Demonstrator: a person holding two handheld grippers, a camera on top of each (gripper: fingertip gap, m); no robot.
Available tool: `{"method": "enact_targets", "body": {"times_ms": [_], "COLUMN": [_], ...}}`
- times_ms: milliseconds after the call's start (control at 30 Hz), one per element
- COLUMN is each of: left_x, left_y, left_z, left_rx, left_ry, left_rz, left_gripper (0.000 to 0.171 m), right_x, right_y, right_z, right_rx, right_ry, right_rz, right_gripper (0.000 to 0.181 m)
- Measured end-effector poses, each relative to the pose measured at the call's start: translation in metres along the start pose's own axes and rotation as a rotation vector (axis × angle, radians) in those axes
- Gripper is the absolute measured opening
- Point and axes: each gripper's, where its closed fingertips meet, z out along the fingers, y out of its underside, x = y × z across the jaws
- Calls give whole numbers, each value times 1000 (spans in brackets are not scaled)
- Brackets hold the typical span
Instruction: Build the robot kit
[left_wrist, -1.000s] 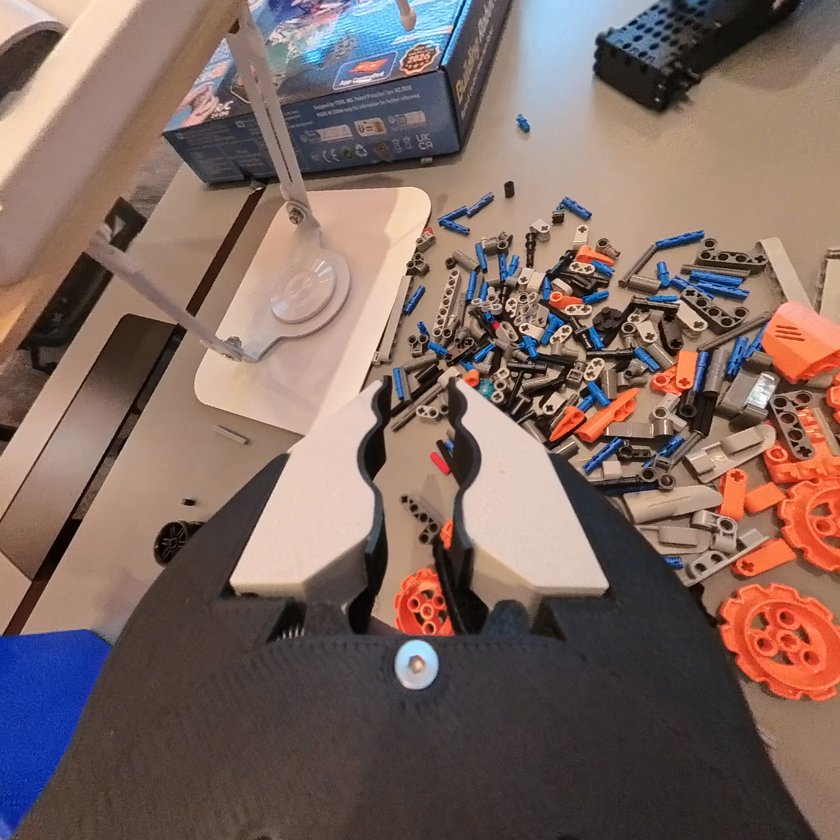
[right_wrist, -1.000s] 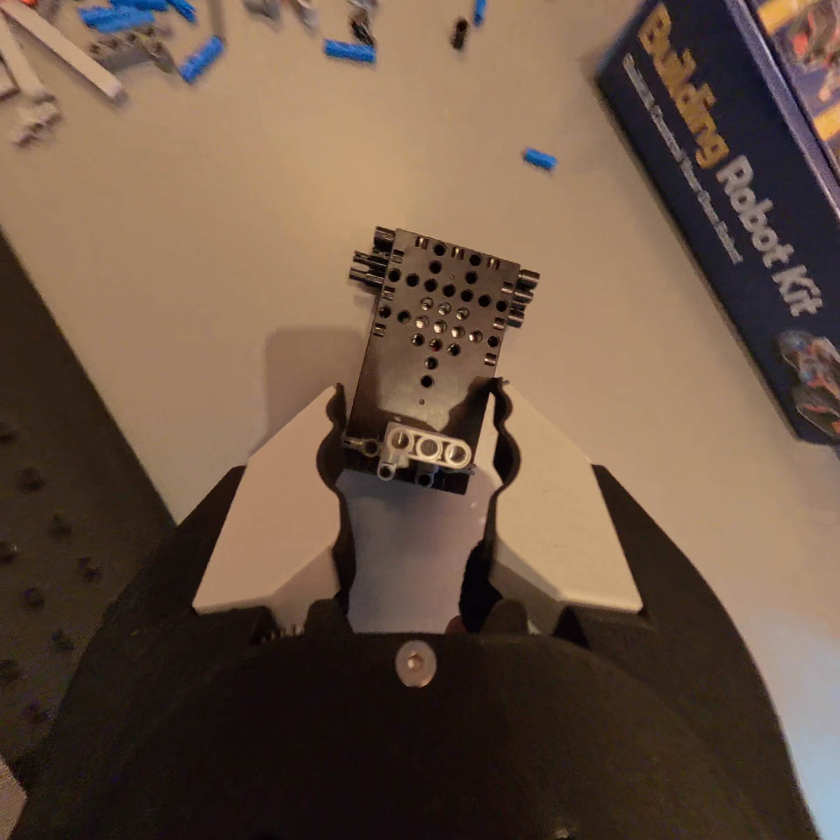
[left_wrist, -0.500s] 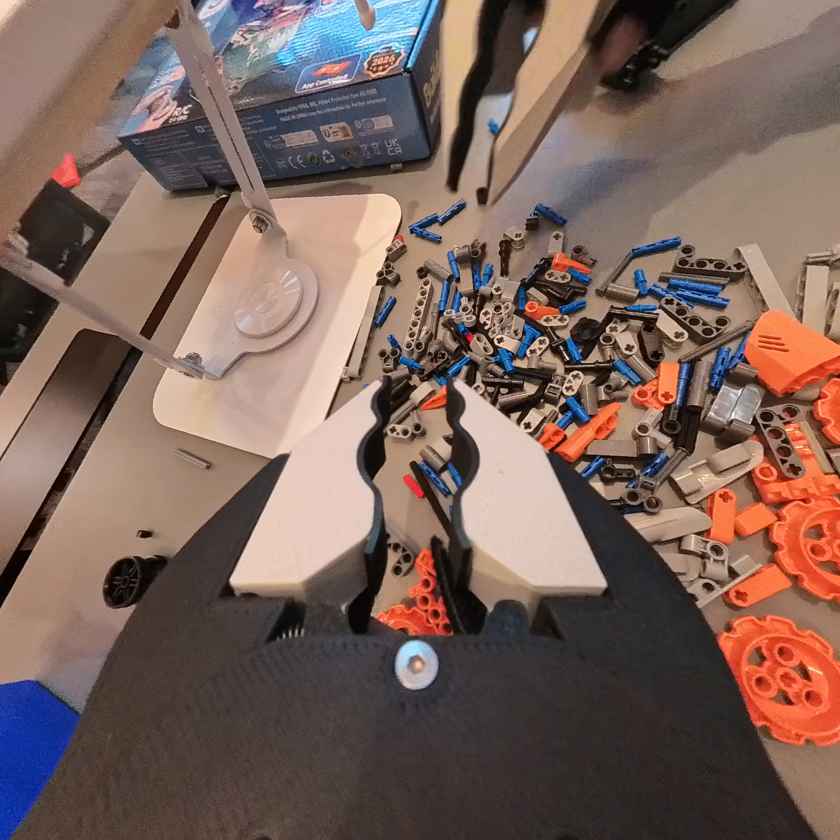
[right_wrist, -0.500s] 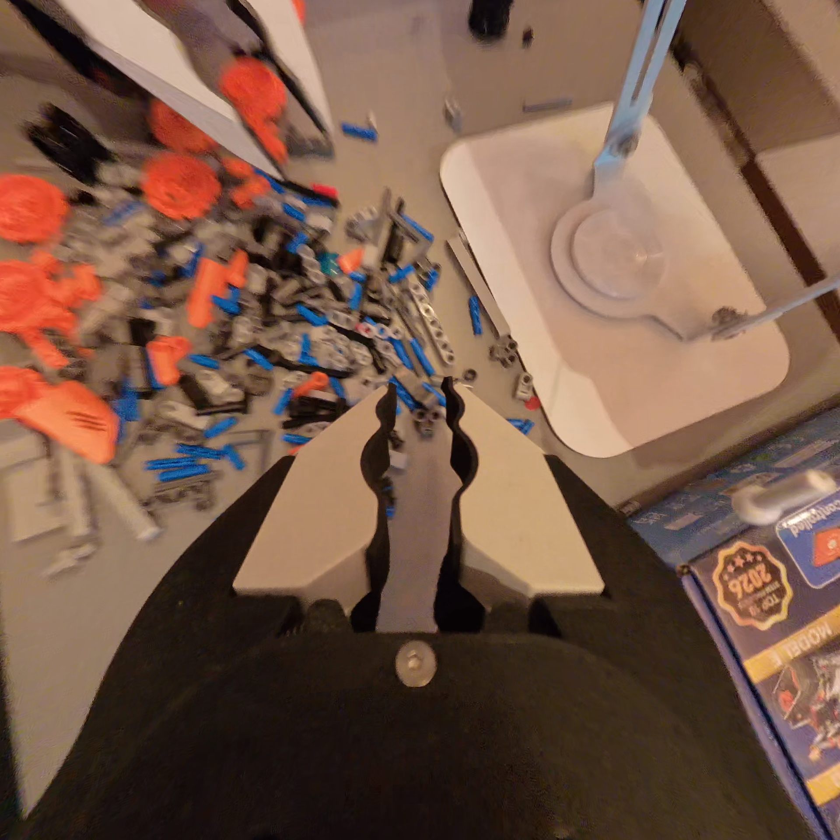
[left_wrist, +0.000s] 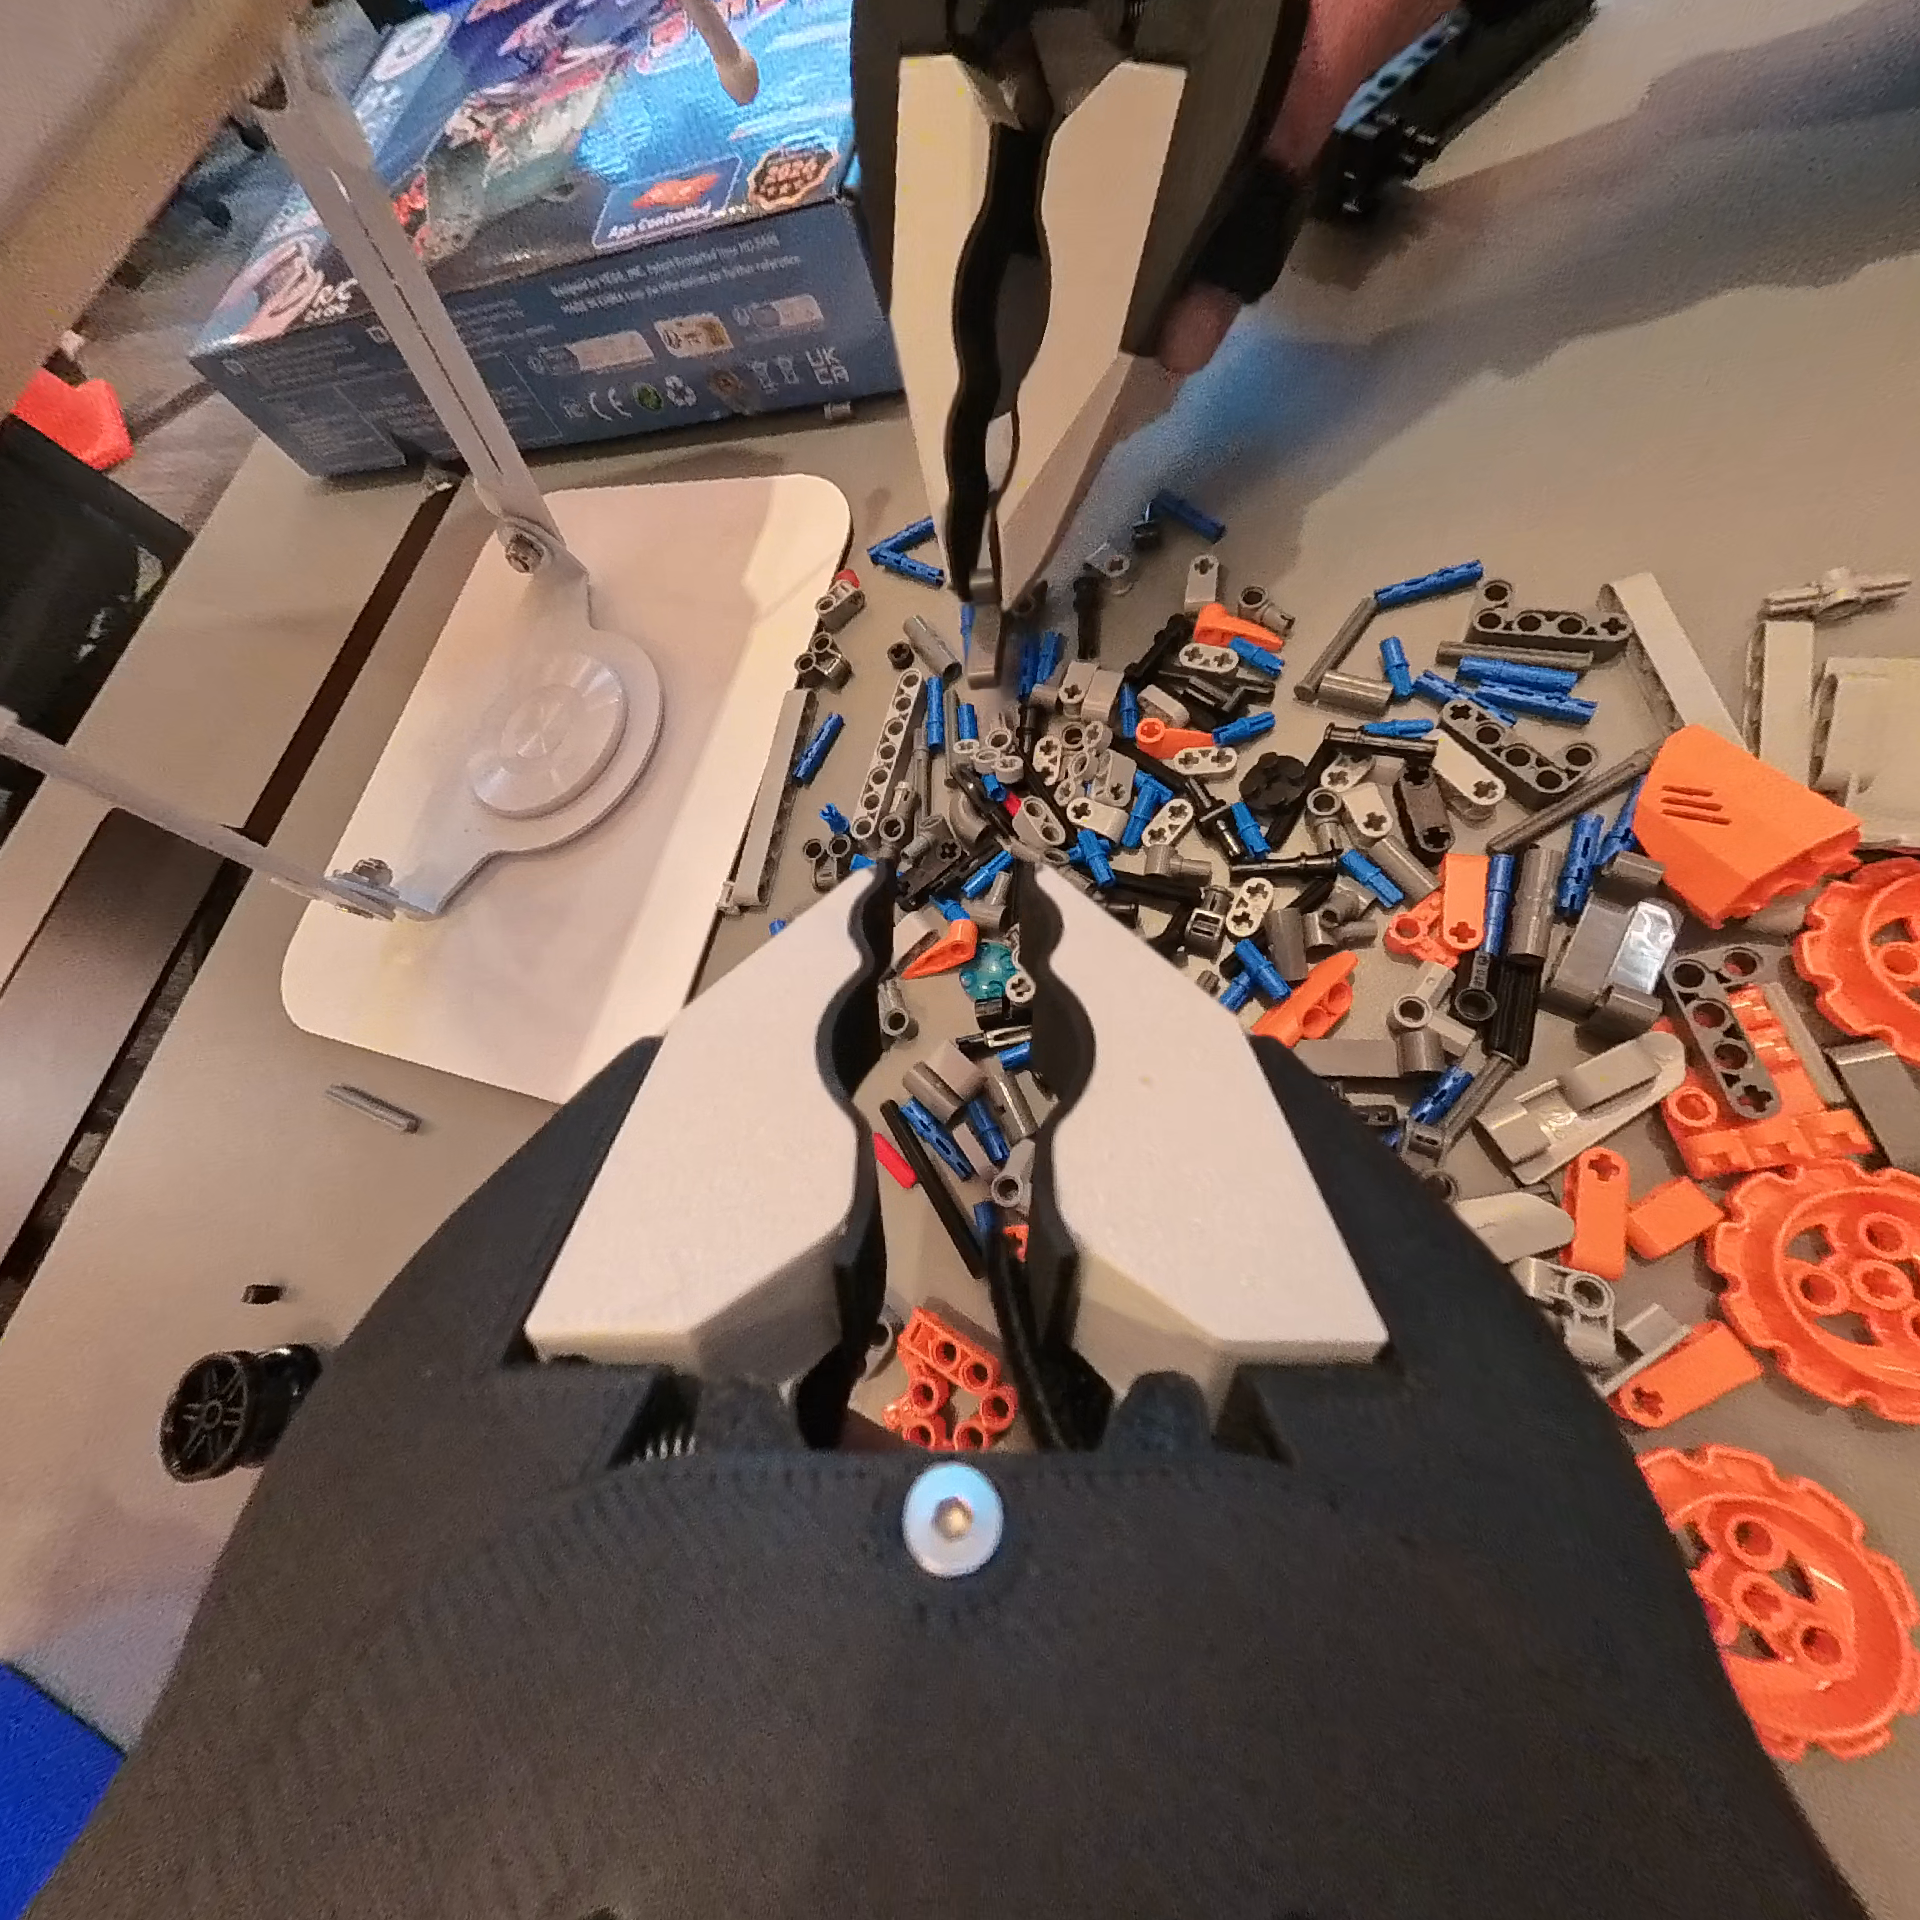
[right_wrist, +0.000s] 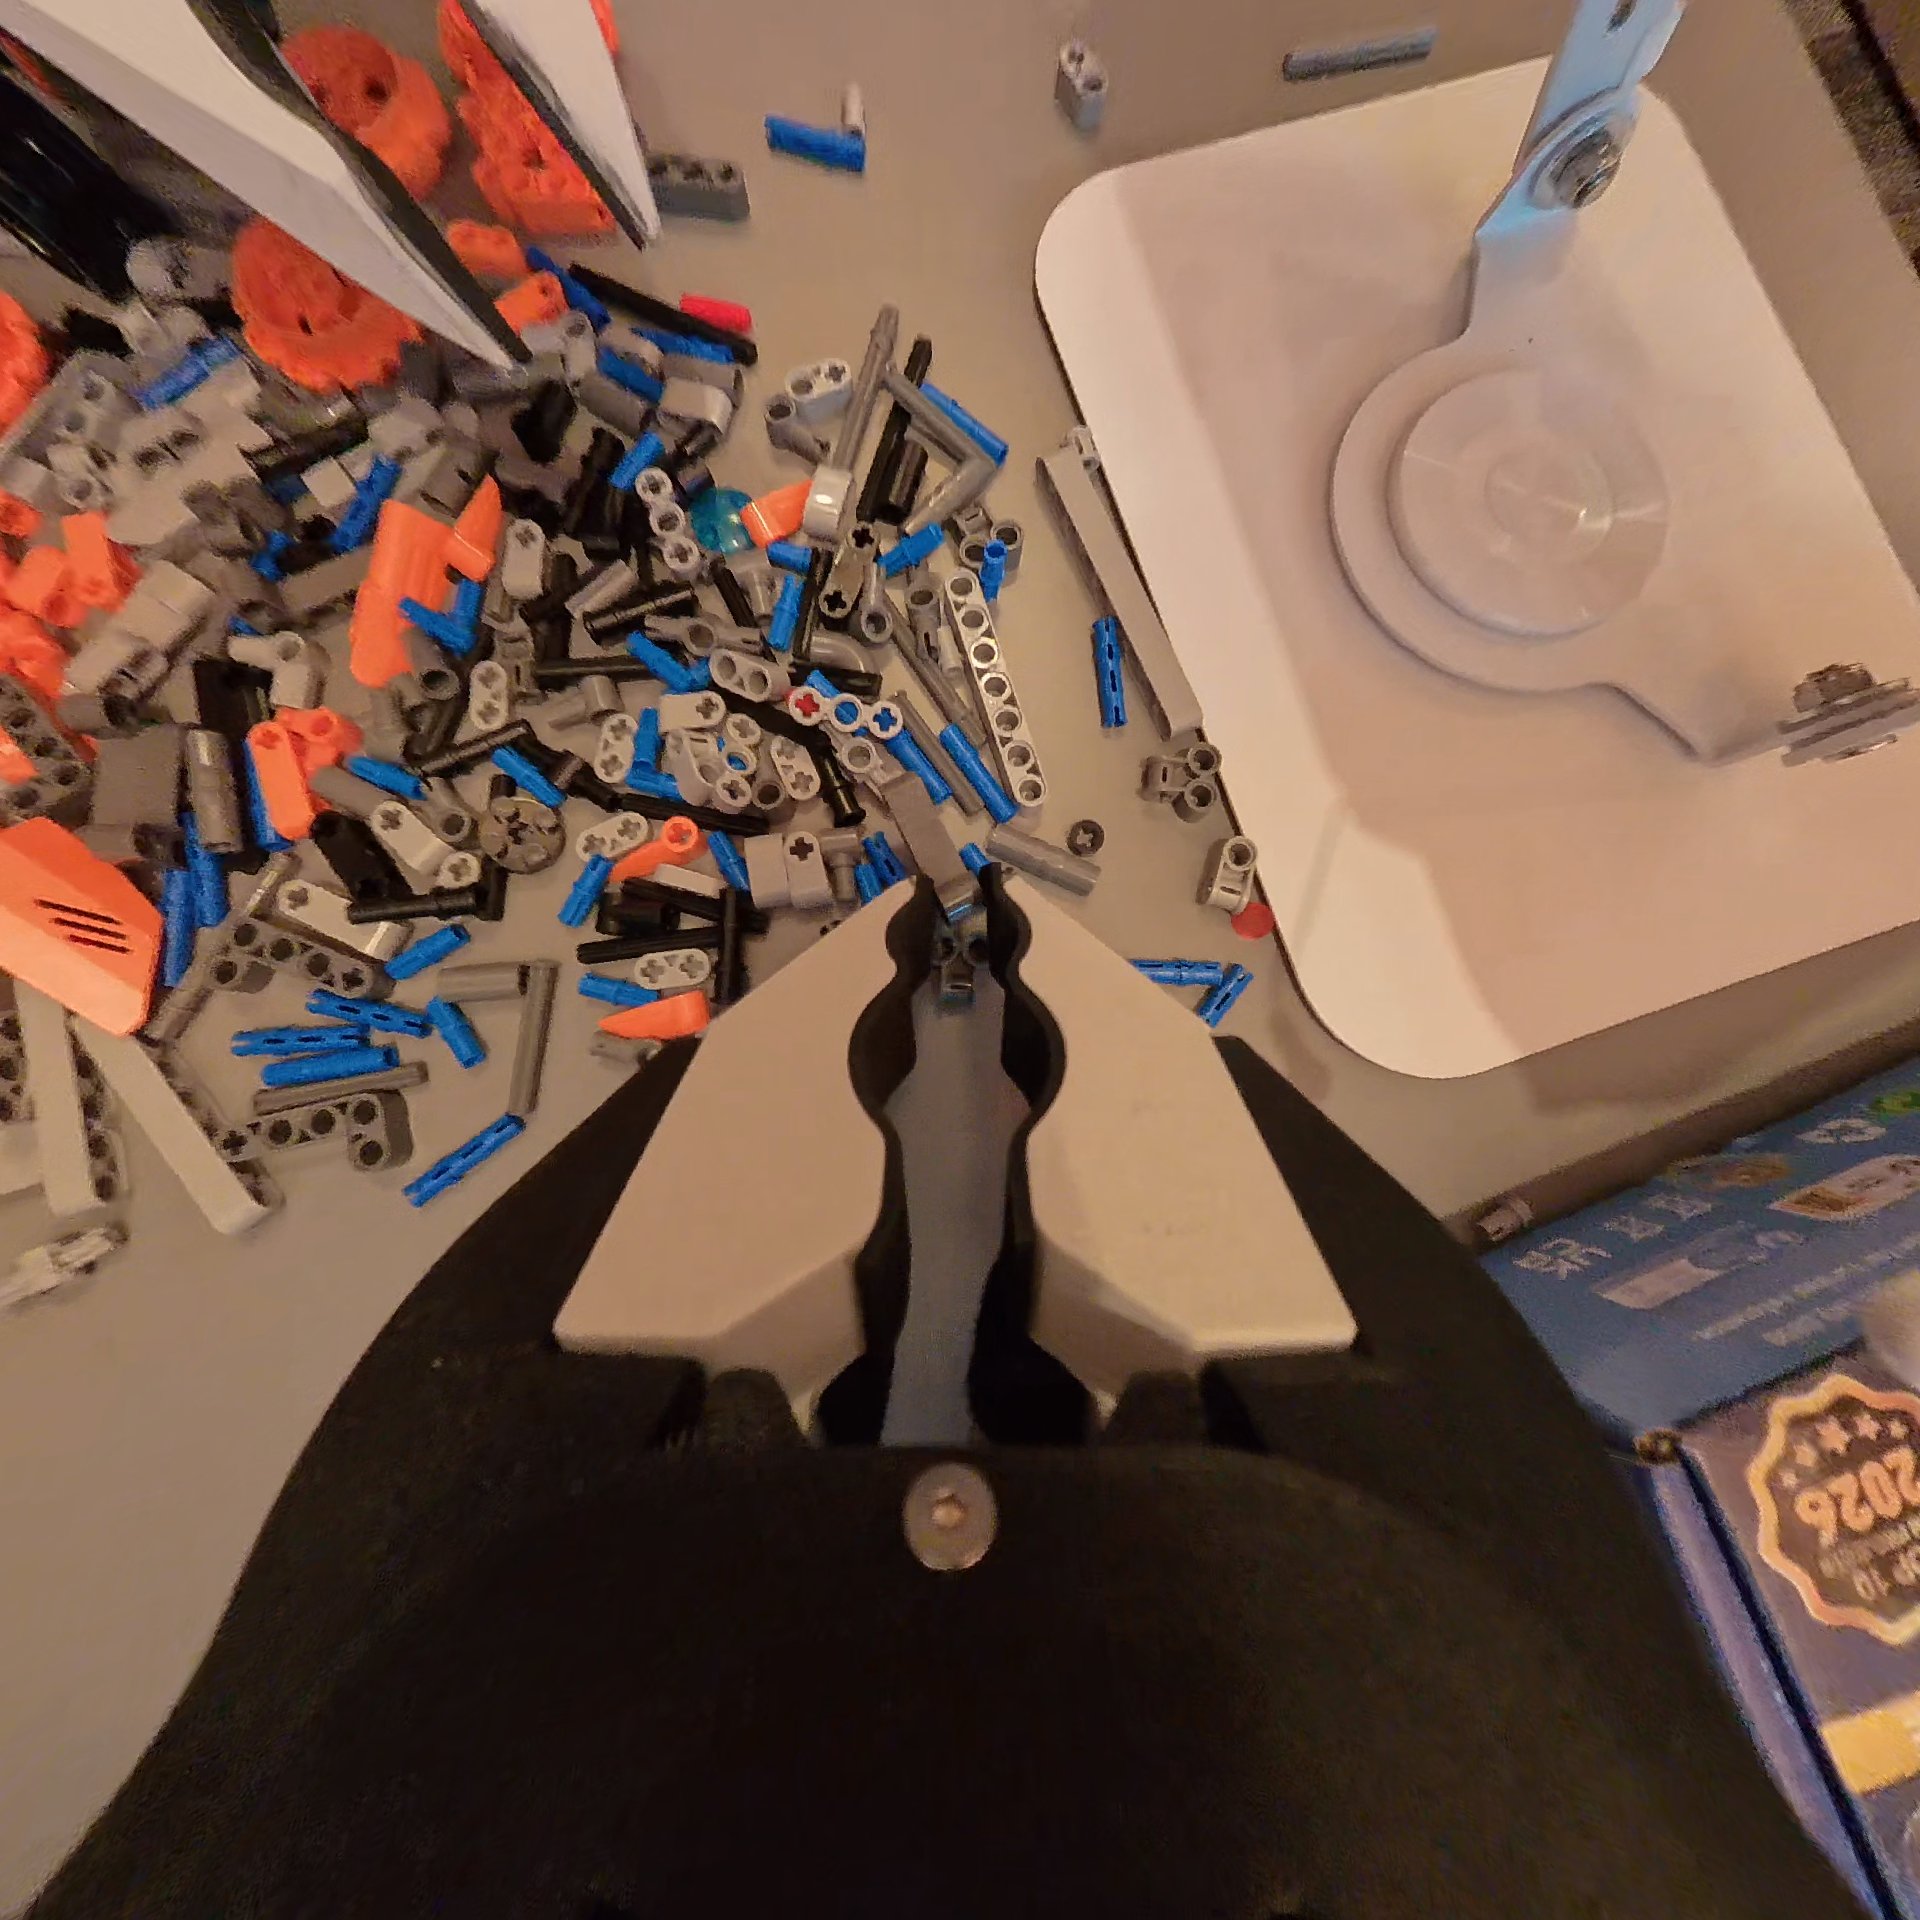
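Worktop (right_wrist: 312, 1299): blue box (right_wrist: 1766, 1351) at 4 o'clock, white stand base (right_wrist: 1351, 831) at 2, pile of loose parts (right_wrist: 644, 675) at 10. Right gripper (right_wrist: 956, 904): jaws nearly closed, pinching small grey connector (right_wrist: 954, 935) at pile's edge. Left gripper (left_wrist: 951, 904): jaws part-open, empty, above pile.

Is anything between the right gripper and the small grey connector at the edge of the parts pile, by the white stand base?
Nothing visible. The small grey connector already sits between the right gripper fingertips, with the jaws nearly closed on it. A grey tube lies close beside the tips but not between them.
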Motion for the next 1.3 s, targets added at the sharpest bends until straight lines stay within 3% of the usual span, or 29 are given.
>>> {"method": "enact_targets", "body": {"times_ms": [200,500,633,733,1000,1133,1300], "left_x": [-4,8,23,33,25,15,12], "left_y": [-11,-51,-60,-64,-76,-79,-83], "left_z": [3,10,17,19,10,5,-2], "left_rx": [43,135,160,189,267,295,315], "left_ry": [-60,-167,-165,-151,-205,-218,-232], "left_rz": [42,252,345,383,342,269,269], "left_gripper": [25,36,23,0,0,21,27], "right_x": [-15,-59,-70,-71,-68,-66,-66], "right_y": [-33,-62,-66,-66,-67,-69,-72], "right_z": [-32,-57,-62,-62,-68,-68,-67], "right_rx": [178,316,372,382,425,448,462], "right_ry": [-38,-192,-271,-301,-314,-323,-334], "right_rz": [67,145,186,211,230,250,275], "right_gripper": [8,7,8,8,8,8,8]}}
